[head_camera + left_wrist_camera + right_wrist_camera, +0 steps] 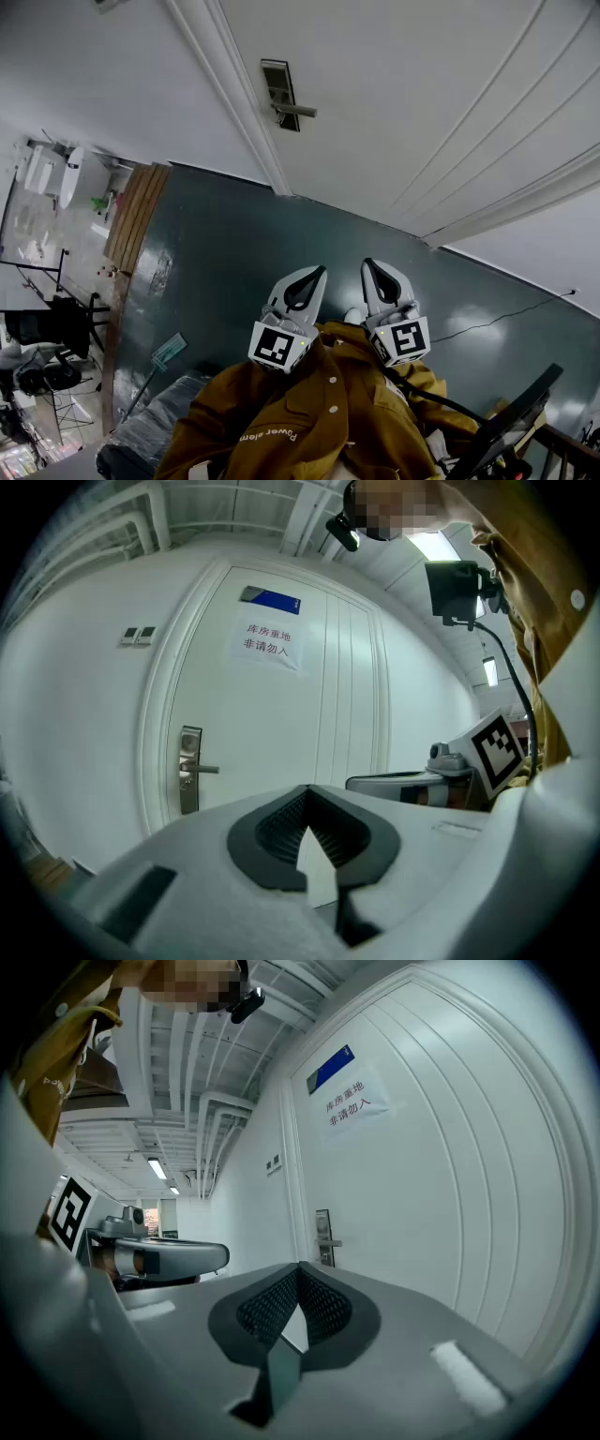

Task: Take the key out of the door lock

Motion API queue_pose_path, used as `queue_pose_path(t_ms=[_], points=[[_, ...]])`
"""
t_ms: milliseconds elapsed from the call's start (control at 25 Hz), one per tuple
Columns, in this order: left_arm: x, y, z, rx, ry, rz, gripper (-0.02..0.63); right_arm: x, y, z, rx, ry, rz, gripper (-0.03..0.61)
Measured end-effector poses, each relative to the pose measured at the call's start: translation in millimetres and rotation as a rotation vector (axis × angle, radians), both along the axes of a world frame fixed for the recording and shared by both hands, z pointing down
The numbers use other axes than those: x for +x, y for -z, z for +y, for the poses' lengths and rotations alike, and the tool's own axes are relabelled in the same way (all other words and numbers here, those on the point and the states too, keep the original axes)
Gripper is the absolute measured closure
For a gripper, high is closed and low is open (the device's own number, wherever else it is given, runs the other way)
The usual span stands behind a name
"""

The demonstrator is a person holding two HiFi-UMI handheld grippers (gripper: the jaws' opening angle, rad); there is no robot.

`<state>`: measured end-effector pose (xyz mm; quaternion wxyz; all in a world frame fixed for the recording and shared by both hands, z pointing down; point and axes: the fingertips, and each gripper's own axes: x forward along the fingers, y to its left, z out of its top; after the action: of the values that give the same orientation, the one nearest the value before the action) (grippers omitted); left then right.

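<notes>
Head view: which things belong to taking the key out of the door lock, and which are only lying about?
For the job: door lock; left gripper and right gripper, both shut and empty. The key is too small to see.
Lying about: wooden planks; black chair; floor cable.

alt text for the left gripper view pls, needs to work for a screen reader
The left gripper, jaws shut and empty, fills the foreground, aimed at a white door. A metal lock plate with a lever handle sits at the door's left edge; no key can be made out. A paper sign hangs higher up, and the right gripper shows at right.
</notes>
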<state>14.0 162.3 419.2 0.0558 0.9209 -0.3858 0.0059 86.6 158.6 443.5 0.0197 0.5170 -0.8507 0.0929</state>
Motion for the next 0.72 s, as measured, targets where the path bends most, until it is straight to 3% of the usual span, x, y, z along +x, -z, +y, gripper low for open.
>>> queue_pose_path(t_ms=[320,520,600,720], points=[[2,-5,5,-0.024,-0.044,-0.014,0.617,-3,4,5,0.0,-0.002,0.019,0.574],[5,-15,5,-0.075,-0.057,-0.032,0.617,-6,8,7,-0.018,0.035,-0.078,0.572],[9,-11,5,-0.078,-0.054,-0.021,0.617,-5,12,8,-0.014,0.047,-0.086,0.488],[15,-5,5,-0.064,-0.046,-0.029,0.617,2,15,9,-0.003,0.04,-0.039,0.504]])
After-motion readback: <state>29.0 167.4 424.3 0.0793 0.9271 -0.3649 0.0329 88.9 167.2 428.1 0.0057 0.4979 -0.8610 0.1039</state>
